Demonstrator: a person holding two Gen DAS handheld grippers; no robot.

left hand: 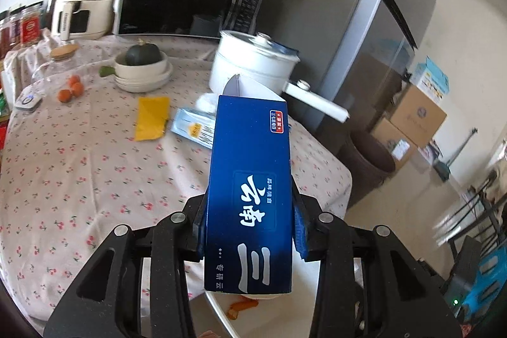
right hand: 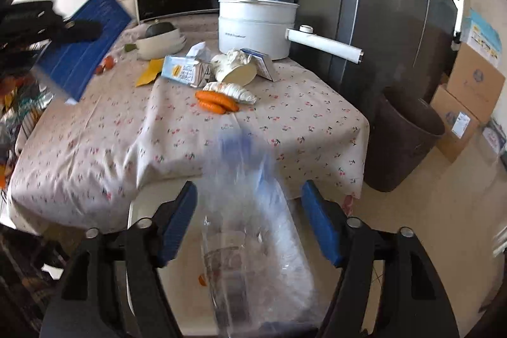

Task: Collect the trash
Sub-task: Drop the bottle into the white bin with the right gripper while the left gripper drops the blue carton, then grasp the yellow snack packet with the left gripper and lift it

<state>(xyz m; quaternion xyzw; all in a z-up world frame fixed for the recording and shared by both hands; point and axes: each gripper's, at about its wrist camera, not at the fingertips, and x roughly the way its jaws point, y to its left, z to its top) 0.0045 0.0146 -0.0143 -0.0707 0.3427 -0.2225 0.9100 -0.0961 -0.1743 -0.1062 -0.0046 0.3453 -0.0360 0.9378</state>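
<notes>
Your left gripper [left hand: 250, 230] clamps one blue box [left hand: 250, 179]; your right gripper [right hand: 248, 224] gapes wide around a blurred clear bottle [right hand: 228, 258]; only its view shows two carrots [right hand: 215, 101]

Table [right hand: 95, 148] covered by white cloth printed with small cherries. White electric pot [right hand: 256, 27] with long handle set near far right corner. Two carrots [right hand: 217, 102] laid beside crumpled white paper [right hand: 236, 91]. Pale blue carton [right hand: 183, 73], tipped paper cup [right hand: 234, 70], yellow packet [left hand: 151, 118] grouped mid-table. Stacked bowls [left hand: 144, 75] topped by dark squash. Small oranges, possibly tangerines [left hand: 71, 89], seen near left edge.
</notes>
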